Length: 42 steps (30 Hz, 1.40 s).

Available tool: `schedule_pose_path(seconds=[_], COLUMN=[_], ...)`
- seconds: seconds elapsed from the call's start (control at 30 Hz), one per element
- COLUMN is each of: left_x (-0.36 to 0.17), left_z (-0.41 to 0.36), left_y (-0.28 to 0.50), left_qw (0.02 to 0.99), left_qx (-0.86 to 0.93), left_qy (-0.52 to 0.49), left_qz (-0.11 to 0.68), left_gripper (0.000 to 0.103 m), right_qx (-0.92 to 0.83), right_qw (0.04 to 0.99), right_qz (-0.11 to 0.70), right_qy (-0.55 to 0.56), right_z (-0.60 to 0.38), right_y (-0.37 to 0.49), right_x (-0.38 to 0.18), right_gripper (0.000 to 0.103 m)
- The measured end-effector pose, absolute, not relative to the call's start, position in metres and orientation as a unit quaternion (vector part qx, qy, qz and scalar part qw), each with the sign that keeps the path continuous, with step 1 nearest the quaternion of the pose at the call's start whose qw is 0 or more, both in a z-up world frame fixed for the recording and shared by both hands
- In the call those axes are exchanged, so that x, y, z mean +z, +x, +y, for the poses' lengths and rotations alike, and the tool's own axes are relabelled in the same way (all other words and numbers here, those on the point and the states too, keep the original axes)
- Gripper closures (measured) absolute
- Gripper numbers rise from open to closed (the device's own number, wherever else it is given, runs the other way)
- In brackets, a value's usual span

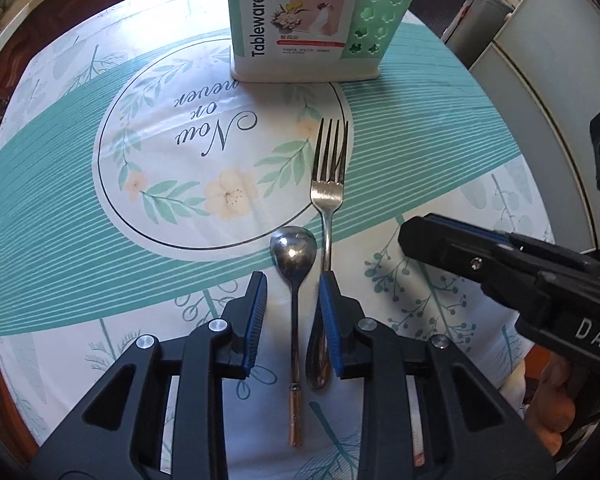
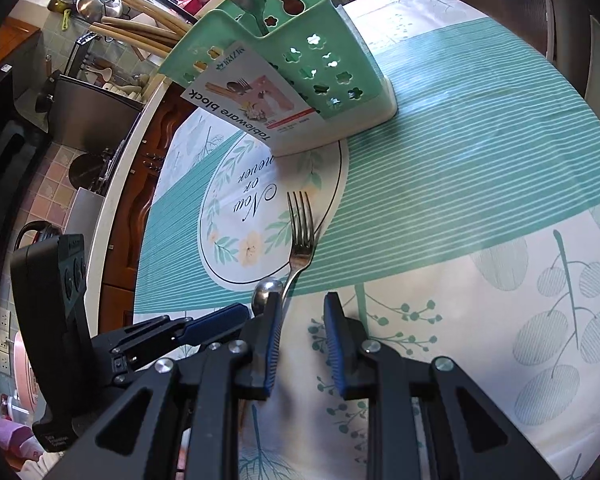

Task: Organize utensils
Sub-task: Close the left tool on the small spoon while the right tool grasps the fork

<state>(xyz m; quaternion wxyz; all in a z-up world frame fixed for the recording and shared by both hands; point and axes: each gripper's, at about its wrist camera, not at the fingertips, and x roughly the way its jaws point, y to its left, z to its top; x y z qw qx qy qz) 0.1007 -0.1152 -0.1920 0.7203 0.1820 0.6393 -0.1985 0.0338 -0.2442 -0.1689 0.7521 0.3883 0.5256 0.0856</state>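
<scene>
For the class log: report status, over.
Left gripper open, astride spoon handle. Right gripper open, empty. Fork beside spoon, close. Holder already has one spoon.

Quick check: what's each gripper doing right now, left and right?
Left gripper: open, jaws straddling the spoon handle, pads not pressing it.
Right gripper: open, holding nothing.

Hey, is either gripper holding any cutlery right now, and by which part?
Nothing is held. The left gripper straddles the spoon stem lying on the tablecloth, pads not pressing. The right gripper is empty, apart from the fork.
</scene>
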Motion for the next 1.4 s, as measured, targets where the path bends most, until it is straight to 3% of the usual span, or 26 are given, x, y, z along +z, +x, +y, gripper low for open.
schedule_pose_path(seconds=[0.1,0.5,0.63,0.83,1.23,1.4], left_x=[-0.197,-0.199,-0.196,-0.191,-0.183,-0.176], left_z=[-0.119,-0.106,-0.09,-0.069,-0.028,-0.002], left_y=[0.104,0.114,0.114,0.114,0.106,0.111], left_qw=[0.704,0.667,0.664,0.66,0.639,0.644], left_qx=[-0.181,-0.157,-0.148,-0.148,-0.145,-0.151], left_qy=[0.217,0.244,0.224,0.217,0.278,0.226], left_qz=[0.652,0.687,0.698,0.704,0.703,0.715], left_gripper=[0.088,0.088,0.097,0.101,0.101,0.102], right_qx=[0.084,0.095,0.102,0.088,0.005,-0.002], right_qw=[0.753,0.753,0.739,0.708,0.708,0.698], right_qz=[0.524,0.538,0.559,0.605,0.69,0.71], right_qy=[0.388,0.368,0.362,0.353,0.151,0.094], right_z=[-0.246,-0.237,-0.228,-0.213,-0.154,-0.141], right_y=[0.033,0.036,0.046,0.071,0.108,0.114], right_x=[-0.169,-0.168,-0.172,-0.18,-0.169,-0.169], right_gripper=[0.08,0.08,0.08,0.08,0.081,0.093])
